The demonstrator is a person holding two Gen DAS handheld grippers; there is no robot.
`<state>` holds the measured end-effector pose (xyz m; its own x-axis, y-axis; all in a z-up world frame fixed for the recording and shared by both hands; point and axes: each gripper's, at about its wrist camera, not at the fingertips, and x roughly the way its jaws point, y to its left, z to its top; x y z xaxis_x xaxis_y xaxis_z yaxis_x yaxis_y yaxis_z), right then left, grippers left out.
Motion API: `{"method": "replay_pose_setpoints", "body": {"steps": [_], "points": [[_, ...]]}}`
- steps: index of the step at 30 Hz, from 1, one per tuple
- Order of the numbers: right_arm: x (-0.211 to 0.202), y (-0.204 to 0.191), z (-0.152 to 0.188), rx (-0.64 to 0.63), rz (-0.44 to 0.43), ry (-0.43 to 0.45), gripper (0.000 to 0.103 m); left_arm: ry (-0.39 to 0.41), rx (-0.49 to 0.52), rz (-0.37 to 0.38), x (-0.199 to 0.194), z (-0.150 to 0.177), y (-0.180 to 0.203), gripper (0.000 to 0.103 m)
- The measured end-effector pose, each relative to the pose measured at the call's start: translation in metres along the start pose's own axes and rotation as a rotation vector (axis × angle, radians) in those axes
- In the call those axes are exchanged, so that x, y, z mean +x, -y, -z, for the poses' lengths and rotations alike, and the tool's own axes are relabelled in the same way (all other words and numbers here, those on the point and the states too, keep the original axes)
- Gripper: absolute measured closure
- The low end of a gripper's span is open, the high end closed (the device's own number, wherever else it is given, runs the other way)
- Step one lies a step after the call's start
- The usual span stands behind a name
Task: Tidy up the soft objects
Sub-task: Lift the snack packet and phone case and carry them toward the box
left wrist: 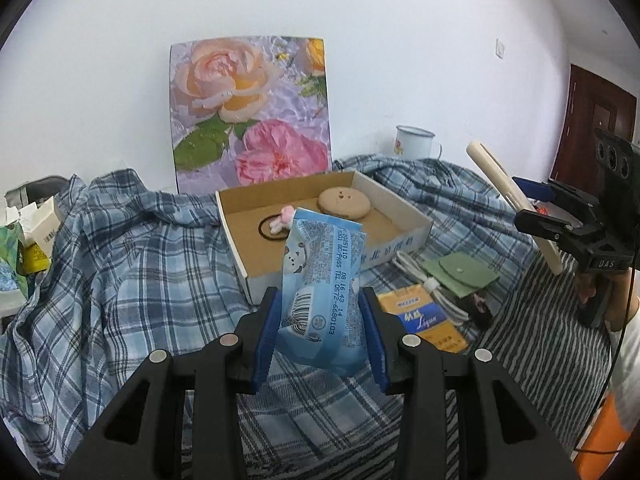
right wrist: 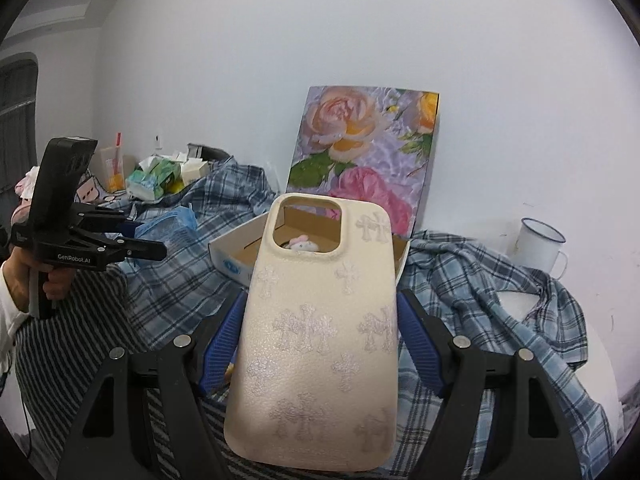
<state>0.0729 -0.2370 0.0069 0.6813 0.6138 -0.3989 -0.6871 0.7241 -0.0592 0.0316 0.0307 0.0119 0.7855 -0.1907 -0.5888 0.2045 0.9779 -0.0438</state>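
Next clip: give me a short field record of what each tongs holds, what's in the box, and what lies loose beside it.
left tongs: shut on blue packet, held above the plaid cloth
right tongs: shut on cream phone case, camera cutout toward the box
box: open cardboard tray holding a round cookie-like pad and a hair tie with pink charm
beside box: green pouch, white cable, yellow pack
behind: flower picture, white mug
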Motion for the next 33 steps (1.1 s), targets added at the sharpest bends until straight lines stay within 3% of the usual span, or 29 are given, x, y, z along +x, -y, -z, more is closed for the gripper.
{"method": "replay_pose_setpoints", "body": {"steps": [12,33], "points": [[-0.024,0.006,-0.046,0.008,0.032,0.142,0.029,0.125,-0.006,-0.023,-0.025,-0.037,0.007,0.062],[-0.039,-0.01,-0.136,-0.053,-0.005,0.313,0.029,0.319,-0.004,-0.046,-0.063,-0.123,0.023,0.061]]}}
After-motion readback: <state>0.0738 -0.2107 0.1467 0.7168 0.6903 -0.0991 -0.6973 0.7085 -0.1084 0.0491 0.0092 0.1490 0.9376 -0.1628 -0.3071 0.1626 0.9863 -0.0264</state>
